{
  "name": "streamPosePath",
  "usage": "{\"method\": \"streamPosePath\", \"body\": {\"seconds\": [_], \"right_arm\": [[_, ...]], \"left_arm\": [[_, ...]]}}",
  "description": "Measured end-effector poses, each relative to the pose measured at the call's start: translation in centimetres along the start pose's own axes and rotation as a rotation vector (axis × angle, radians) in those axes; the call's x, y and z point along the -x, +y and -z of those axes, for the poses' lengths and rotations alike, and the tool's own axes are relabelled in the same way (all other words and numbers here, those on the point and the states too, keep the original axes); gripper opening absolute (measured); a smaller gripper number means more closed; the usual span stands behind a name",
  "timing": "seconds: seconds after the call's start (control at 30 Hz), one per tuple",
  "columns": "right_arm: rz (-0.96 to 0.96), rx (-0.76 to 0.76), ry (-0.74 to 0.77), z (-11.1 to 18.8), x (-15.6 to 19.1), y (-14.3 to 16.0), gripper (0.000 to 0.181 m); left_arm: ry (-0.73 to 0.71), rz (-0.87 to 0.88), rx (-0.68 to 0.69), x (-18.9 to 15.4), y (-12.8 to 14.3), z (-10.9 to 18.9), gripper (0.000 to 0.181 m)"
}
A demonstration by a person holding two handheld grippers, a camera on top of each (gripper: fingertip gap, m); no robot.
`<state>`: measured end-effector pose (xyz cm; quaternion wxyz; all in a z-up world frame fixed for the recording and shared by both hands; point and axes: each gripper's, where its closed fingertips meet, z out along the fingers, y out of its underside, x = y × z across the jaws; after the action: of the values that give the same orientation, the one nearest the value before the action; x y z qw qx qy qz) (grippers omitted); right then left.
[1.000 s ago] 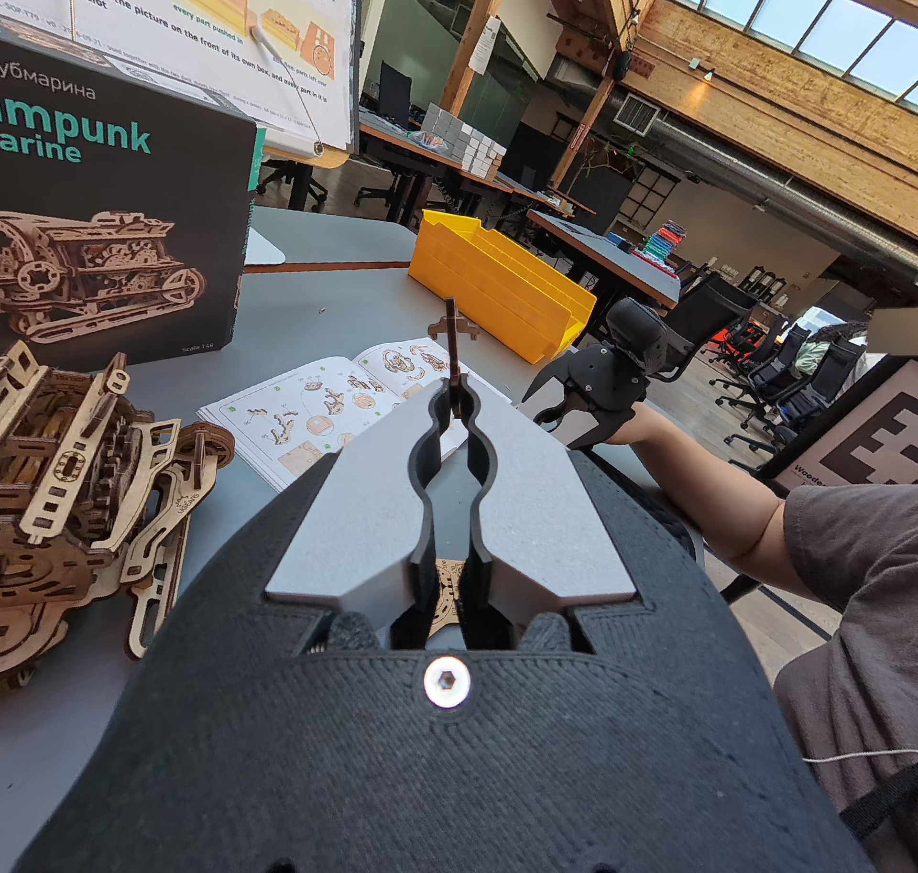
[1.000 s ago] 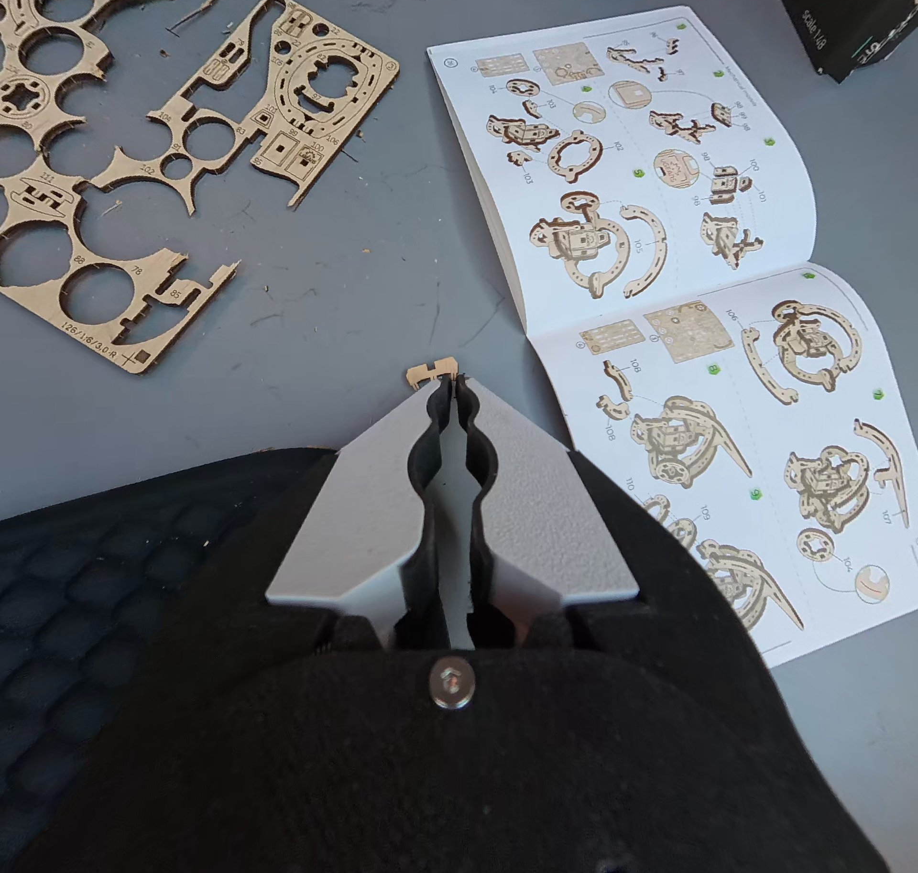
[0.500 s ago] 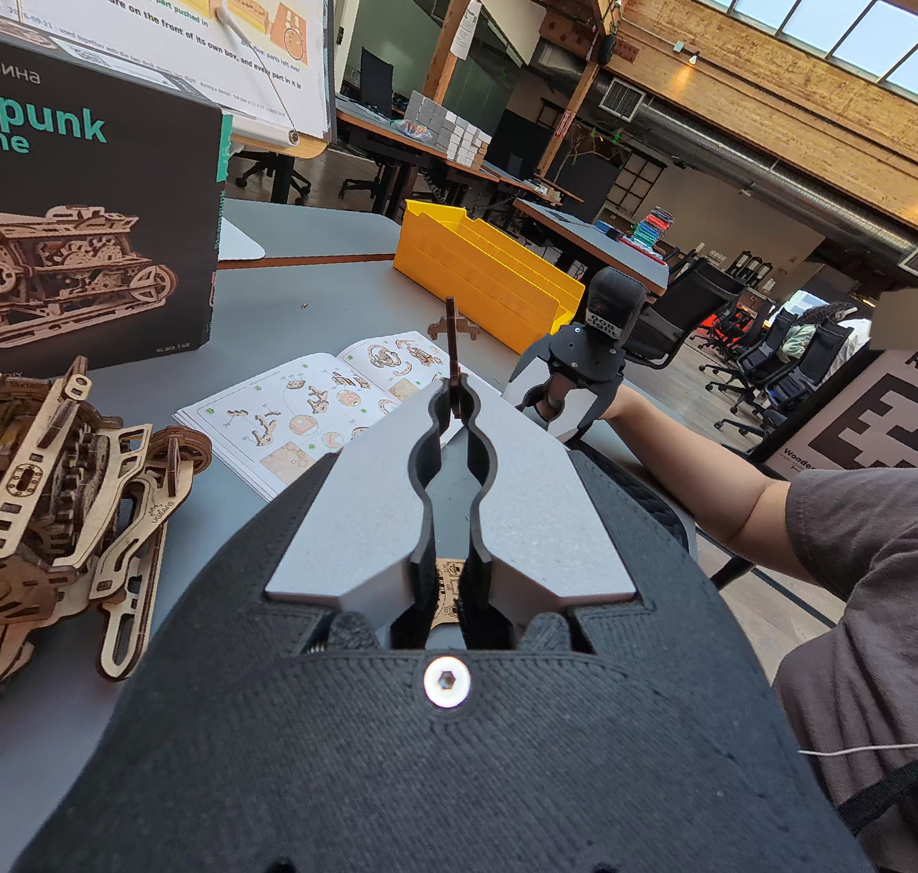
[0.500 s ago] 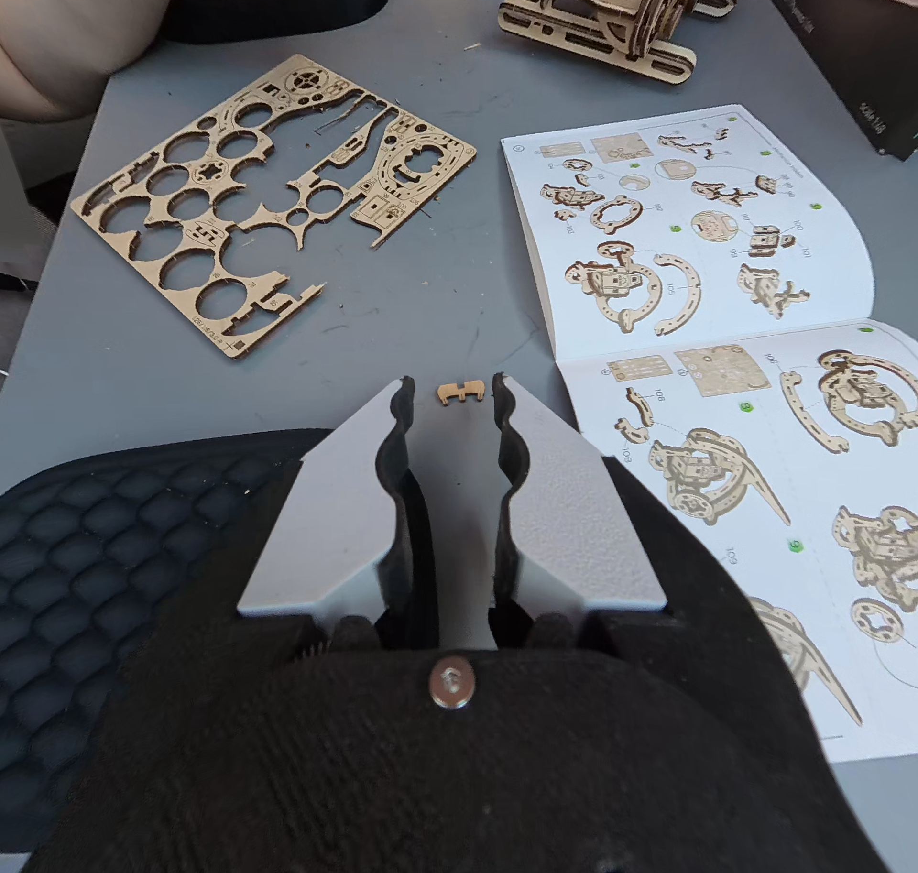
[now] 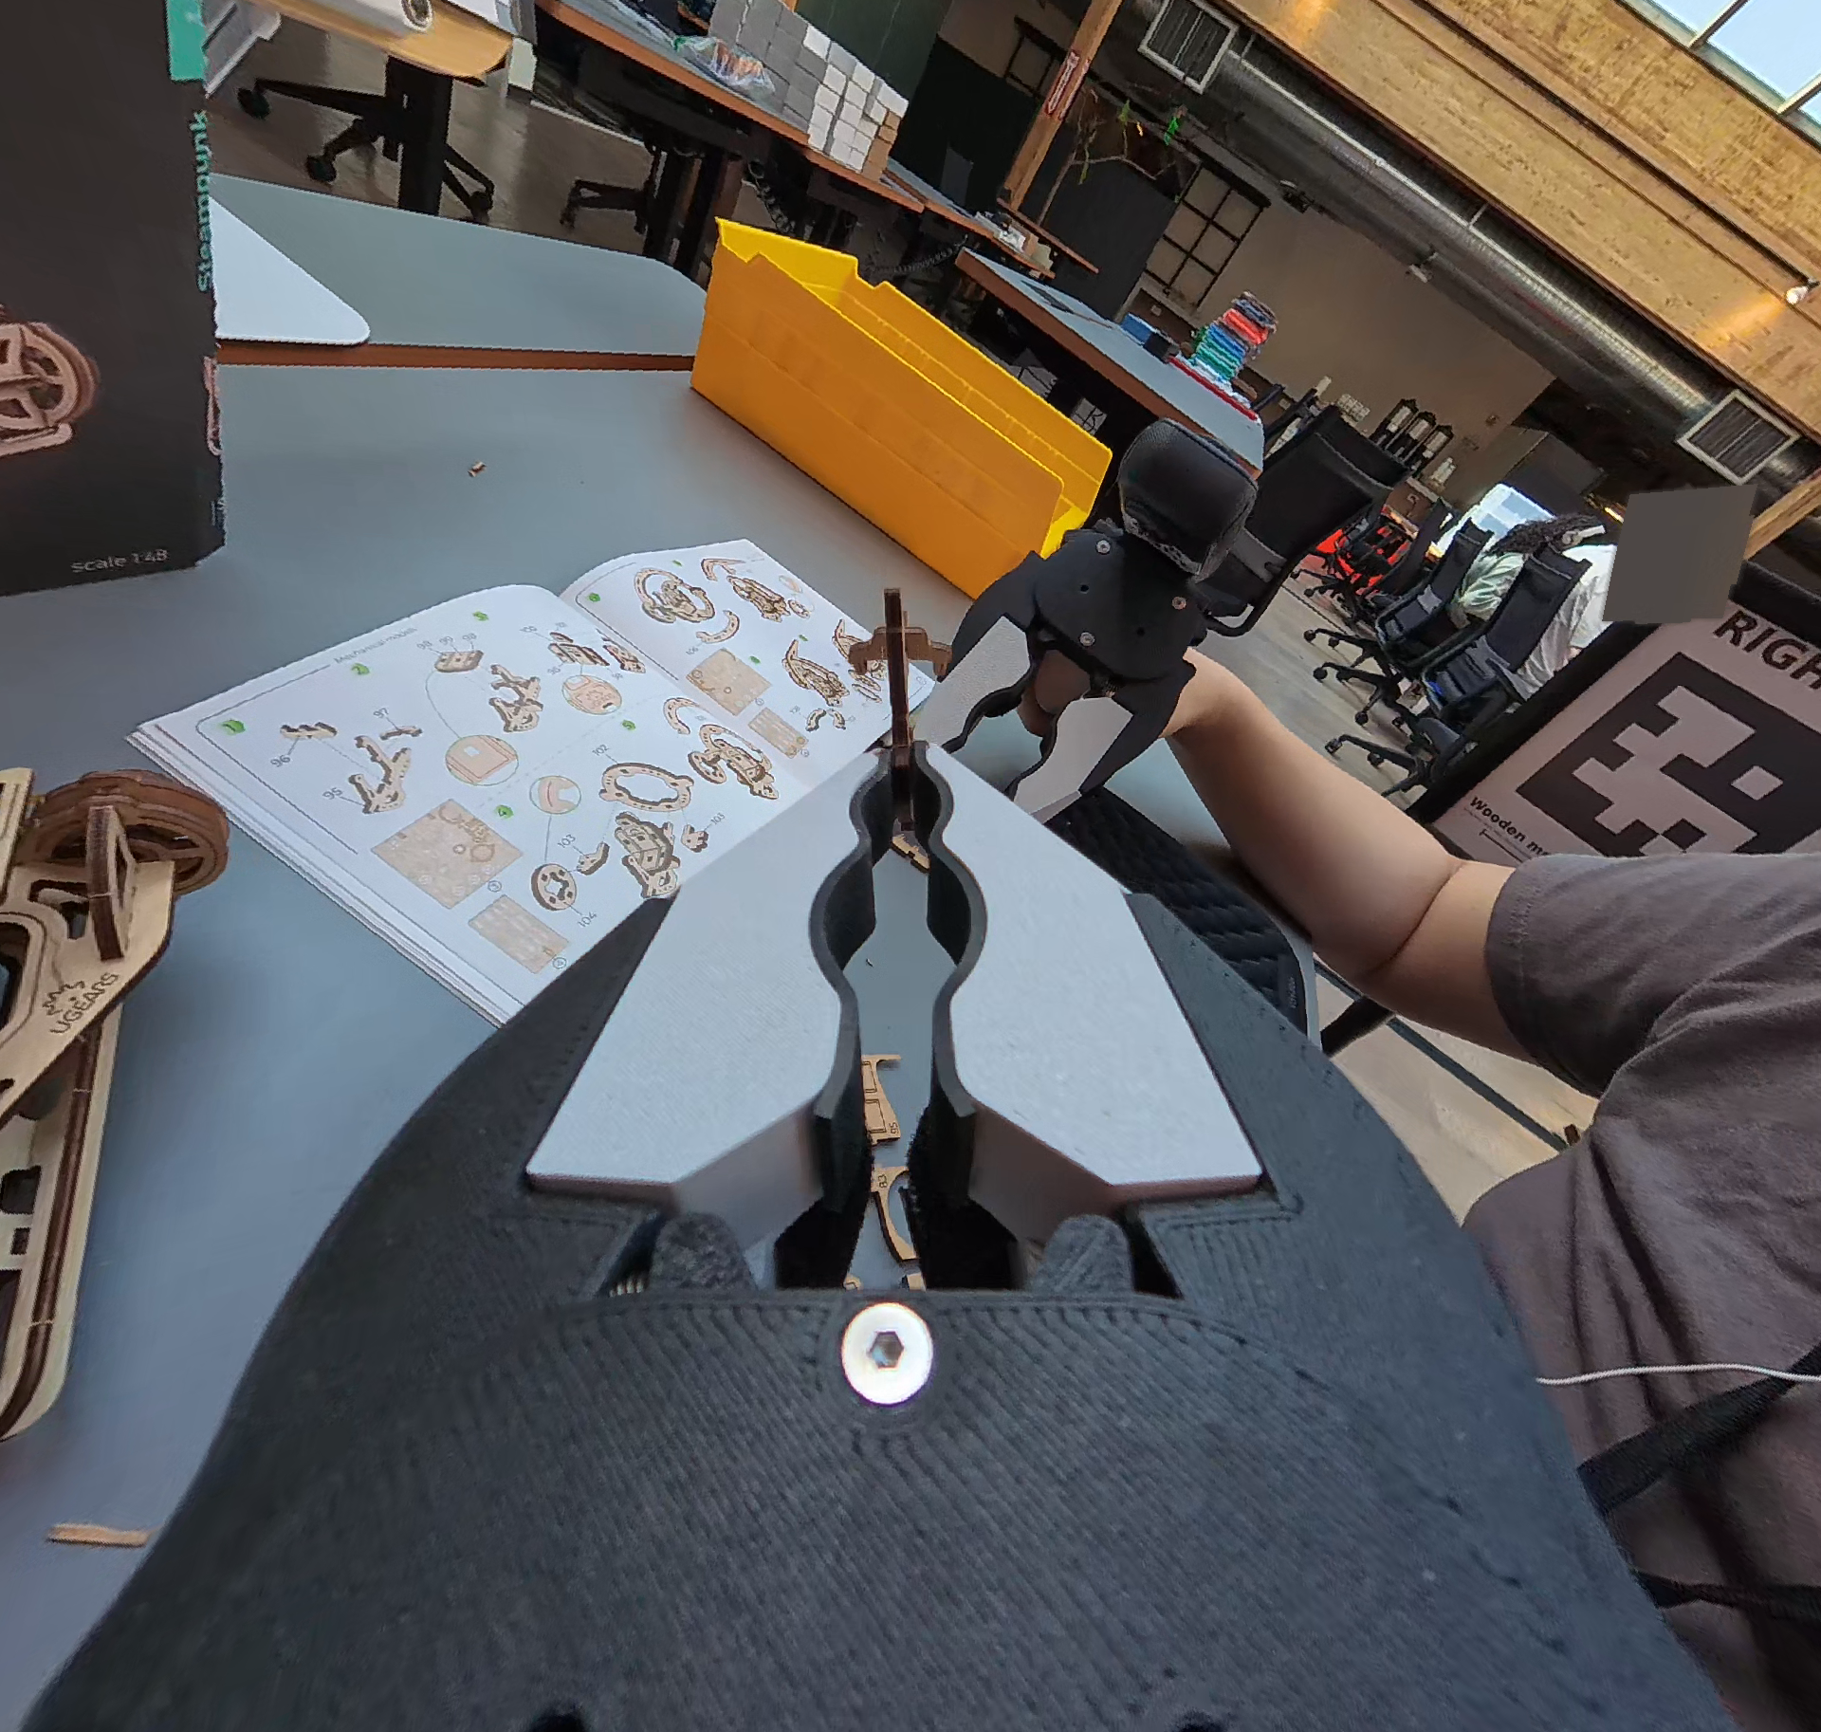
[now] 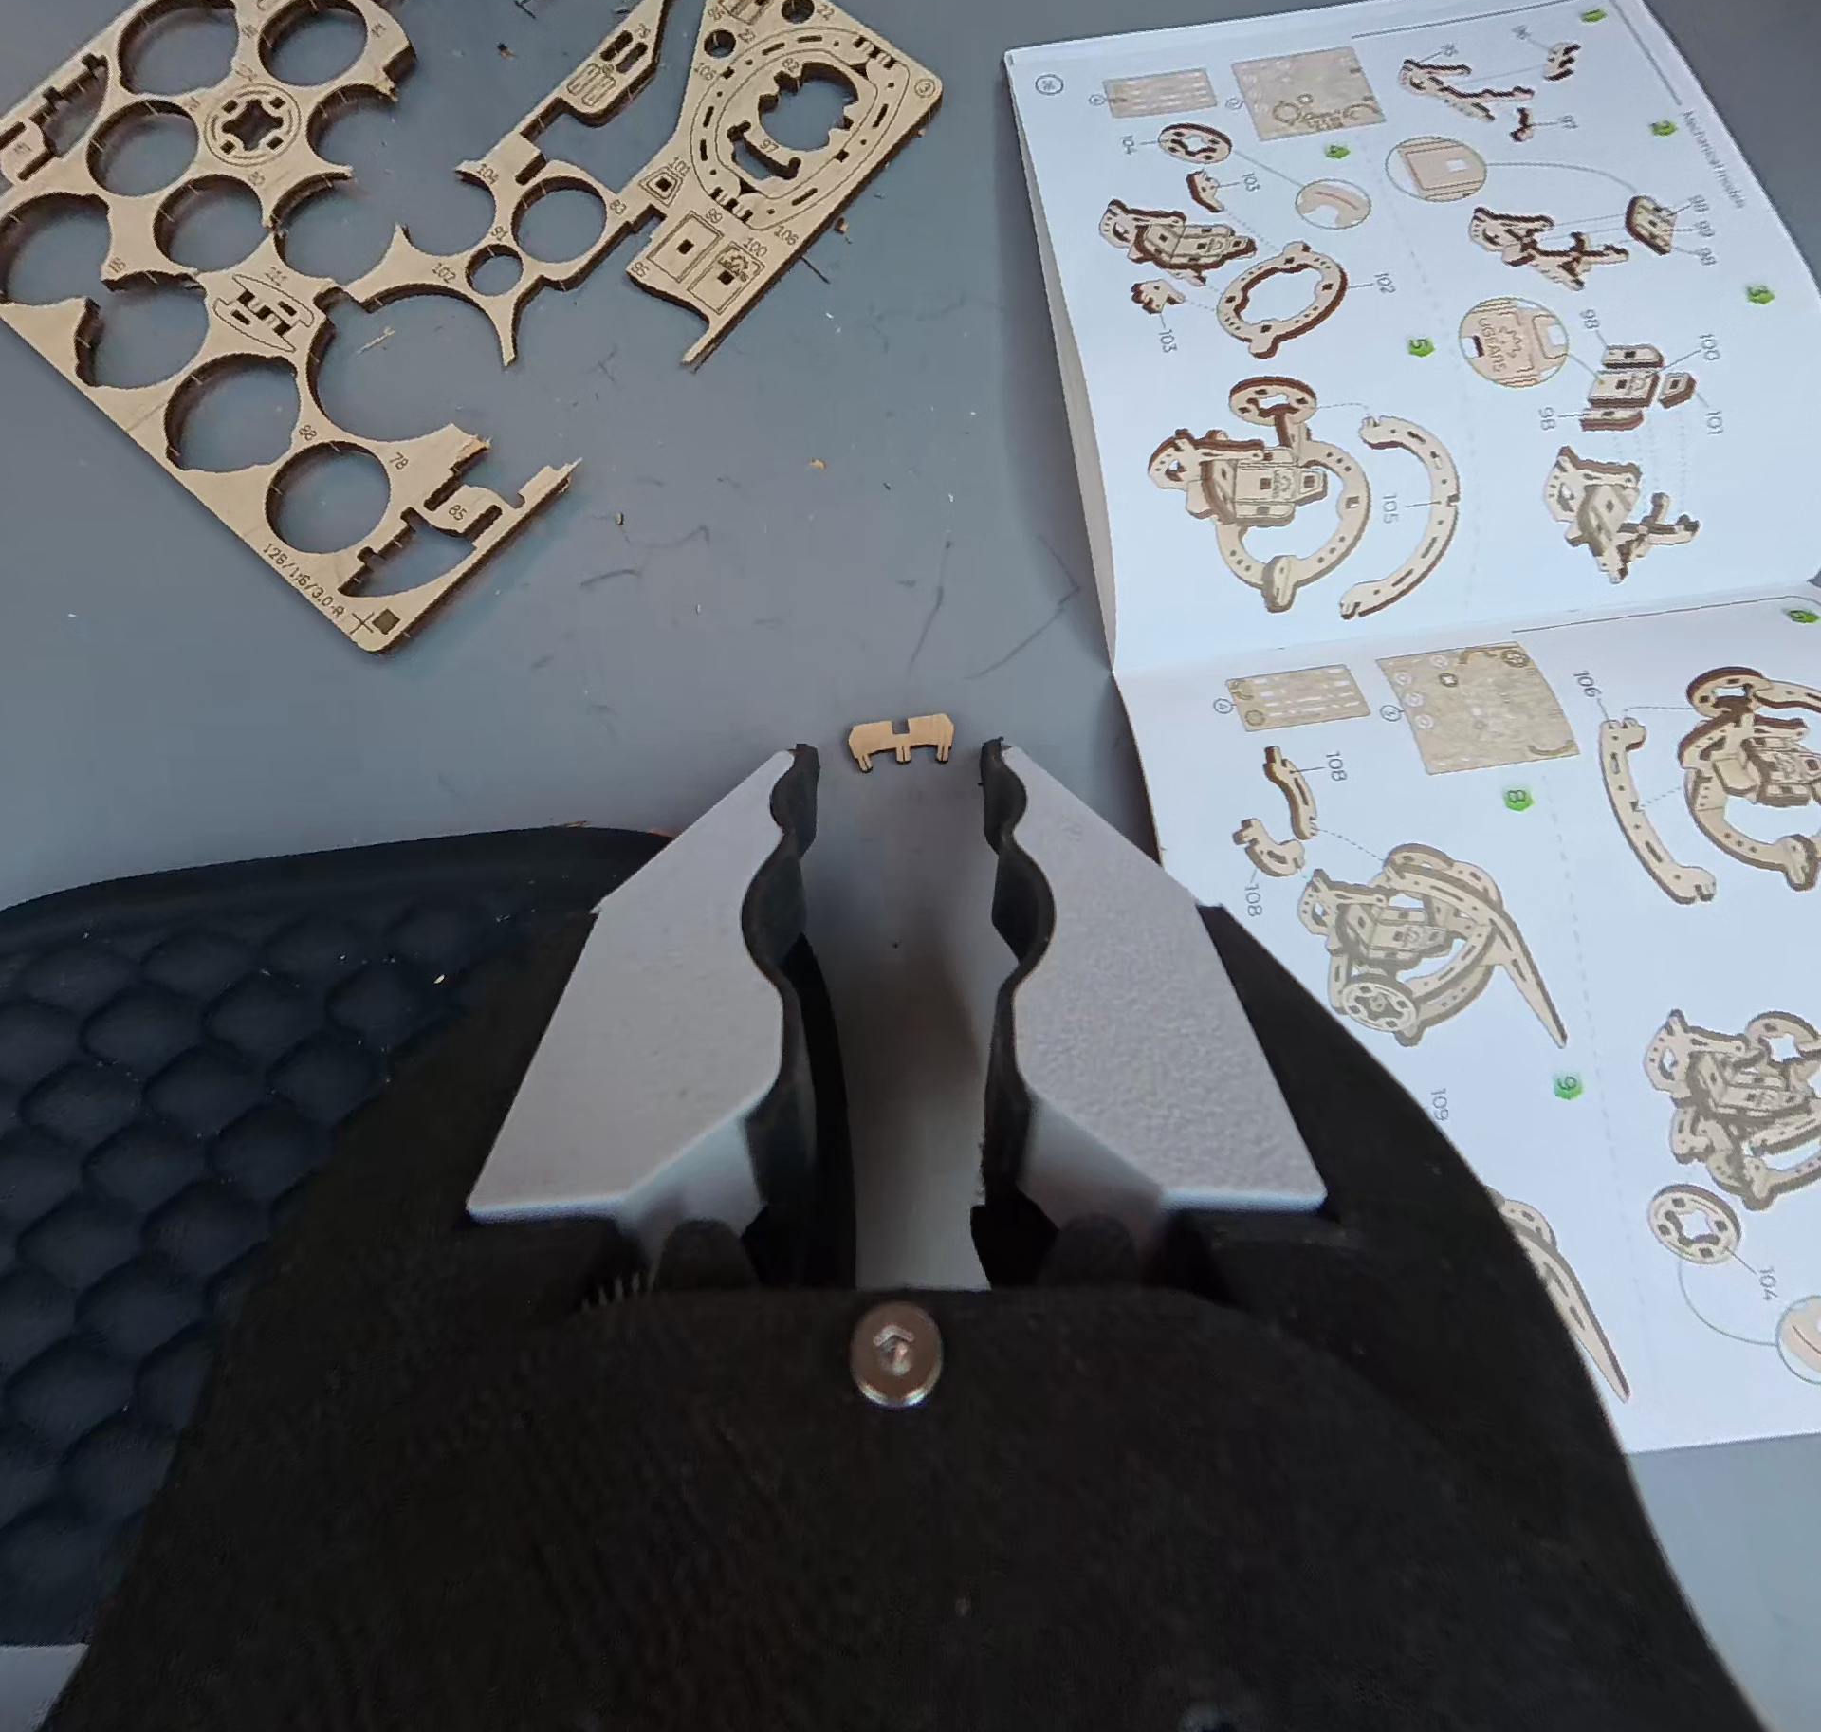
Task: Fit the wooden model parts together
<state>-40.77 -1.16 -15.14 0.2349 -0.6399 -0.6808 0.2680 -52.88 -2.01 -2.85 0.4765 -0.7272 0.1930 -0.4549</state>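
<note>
Small notched pale wooden piece [image 6: 901, 744] flat on scratched grey tabletop [image 6: 690, 551], just ahead of right claw [image 6: 899, 758], jaws apart, empty. Left claw [image 5: 899, 766] clamped on upright dark wooden cross-shaped part [image 5: 895, 670]. Open white instruction booklet [image 6: 1429, 502], punched-out plywood sheet [image 6: 394, 236], yellow plastic bin [image 5: 887, 413]; workshop room, desks, office chairs beyond.

The table [image 6: 690, 601] is plain grey. The pale tan sheet [image 6: 325, 305], far left, is cut through with round holes. The booklet [image 6: 1478, 502] at right is white with tan drawings and green dots. The small part [image 6: 900, 742] is light tan. The near pad [image 6: 197, 1044] is black with a quilted hexagon pattern. The far bin [image 5: 887, 423] is yellow. The box [image 5: 99, 256] at left is black with a teal stripe.
</note>
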Motion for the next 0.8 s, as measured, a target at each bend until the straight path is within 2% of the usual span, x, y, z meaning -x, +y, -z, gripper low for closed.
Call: {"method": "streamPosePath", "body": {"seconds": [0.13,0.33,0.63,0.7,0.8], "right_arm": [[-0.012,-0.023,-0.036,0.0,0.0,-0.1,0.03],[0.077,0.021,0.013,-0.2,-0.3,-0.1,0.024],[0.14,-0.027,0.019,-0.3,-0.1,-0.3,0.019],[0.126,-0.058,0.019,-0.1,0.0,-0.7,0.019],[0.053,-0.181,-0.022,0.9,0.6,-2.3,0.019]], "left_arm": [[-0.019,-0.035,-0.001,0.1,-0.2,0.2,0.0],[-0.041,-0.047,-0.045,0.5,-1.4,1.3,0.0],[-0.071,-0.053,-0.096,1.3,-2.8,3.0,0.0],[-0.075,-0.063,-0.088,1.5,-2.8,3.1,0.0],[-0.061,-0.077,-0.064,1.2,-2.6,3.2,0.0]]}}
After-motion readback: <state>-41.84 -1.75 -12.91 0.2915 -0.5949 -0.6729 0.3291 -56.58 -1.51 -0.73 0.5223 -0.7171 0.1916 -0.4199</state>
